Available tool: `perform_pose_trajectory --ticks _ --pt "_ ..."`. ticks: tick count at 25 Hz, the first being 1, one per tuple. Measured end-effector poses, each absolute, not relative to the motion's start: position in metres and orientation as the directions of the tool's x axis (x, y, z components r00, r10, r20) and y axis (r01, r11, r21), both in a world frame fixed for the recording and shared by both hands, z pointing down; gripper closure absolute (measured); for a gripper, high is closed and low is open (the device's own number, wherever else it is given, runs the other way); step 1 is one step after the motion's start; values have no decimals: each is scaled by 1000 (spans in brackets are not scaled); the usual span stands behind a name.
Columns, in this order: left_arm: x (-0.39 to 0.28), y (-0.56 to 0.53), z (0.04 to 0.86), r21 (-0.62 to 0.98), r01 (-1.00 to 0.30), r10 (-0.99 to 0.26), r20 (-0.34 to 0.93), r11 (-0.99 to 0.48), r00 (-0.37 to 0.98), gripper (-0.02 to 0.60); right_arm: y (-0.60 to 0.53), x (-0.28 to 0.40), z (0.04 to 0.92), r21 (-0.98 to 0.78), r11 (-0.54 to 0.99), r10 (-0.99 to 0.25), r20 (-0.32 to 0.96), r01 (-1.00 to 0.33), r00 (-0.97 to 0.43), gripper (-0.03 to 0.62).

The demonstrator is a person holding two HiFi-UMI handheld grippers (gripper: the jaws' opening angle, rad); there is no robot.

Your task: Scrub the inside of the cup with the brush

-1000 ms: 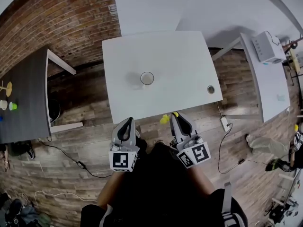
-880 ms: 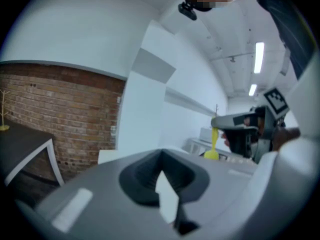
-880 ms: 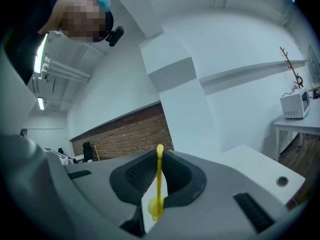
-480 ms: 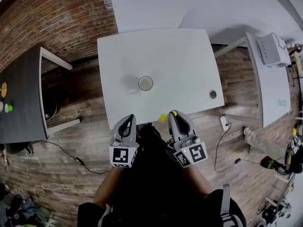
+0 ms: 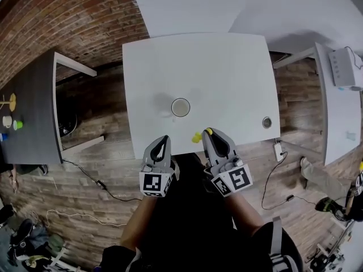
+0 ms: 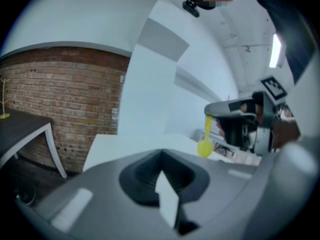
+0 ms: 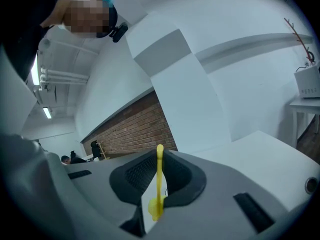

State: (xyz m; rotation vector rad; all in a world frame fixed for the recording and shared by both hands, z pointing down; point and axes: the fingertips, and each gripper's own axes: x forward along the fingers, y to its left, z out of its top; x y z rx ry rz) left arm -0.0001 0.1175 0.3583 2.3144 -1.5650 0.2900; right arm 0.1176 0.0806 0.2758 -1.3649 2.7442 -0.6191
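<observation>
1. White rectangular table (image 5: 227, 67); both grippers sit at its near edge.
2. Left grey two-jaw gripper (image 5: 163, 138); jaws pressed together with nothing between them.
3. Right grey two-jaw gripper (image 5: 209, 132); jaws clamped on the slim yellow plastic brush (image 5: 197, 137).
4. Pale round open-topped cup (image 5: 180, 107); upright, a little in from the table's near edge, about midway along it.
5. The brush; its rounded end shows just left of the right gripper's tip, apart from the cup.

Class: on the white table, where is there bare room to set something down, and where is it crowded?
Bare: the table's far half beyond the cup, the strip from the cup to the left edge, and between cup and round hole. Crowded: the near edge, where the left gripper, right gripper and yellow brush are.
</observation>
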Motion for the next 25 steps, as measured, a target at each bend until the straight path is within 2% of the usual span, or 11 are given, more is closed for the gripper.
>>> perform_pose_trajectory --ticks 10,16,25 --pt "1 102 421 206 -899 -787 435 -386 437 580 56 99 303 -345 507 -784 197 -790 -589 565" --pt "3 91 448 192 -861 -739 448 -471 504 580 44 96 308 -346 450 -827 187 -823 -530 565" --pt "20 78 481 201 -816 -669 484 -542 564 471 28 95 308 -367 410 -857 160 -835 -491 565"
